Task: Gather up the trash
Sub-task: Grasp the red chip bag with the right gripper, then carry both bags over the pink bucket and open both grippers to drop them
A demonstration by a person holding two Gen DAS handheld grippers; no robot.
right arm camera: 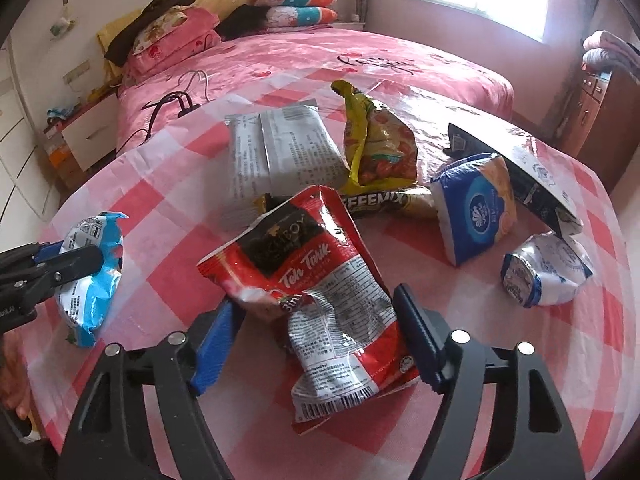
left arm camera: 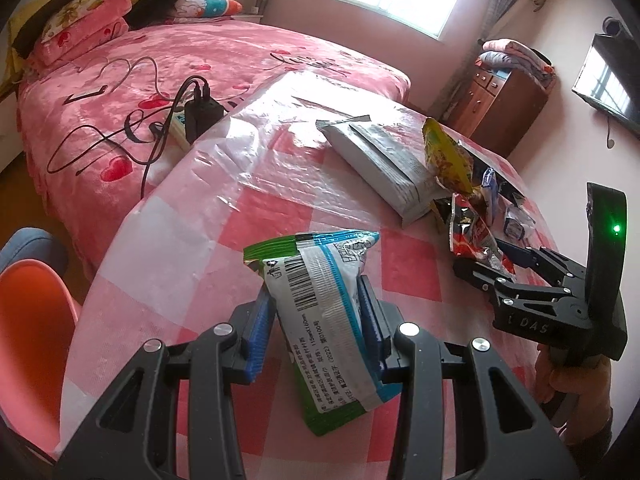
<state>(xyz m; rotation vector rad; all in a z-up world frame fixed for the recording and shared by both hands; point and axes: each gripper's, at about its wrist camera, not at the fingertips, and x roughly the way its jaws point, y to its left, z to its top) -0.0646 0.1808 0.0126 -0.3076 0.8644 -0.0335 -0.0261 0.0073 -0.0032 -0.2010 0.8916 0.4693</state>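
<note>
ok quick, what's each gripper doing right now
Left gripper: shut on the blue-green packet.
Right gripper: around the red packet, not clearly clamped; its jaws look apart from it on one side.
</note>
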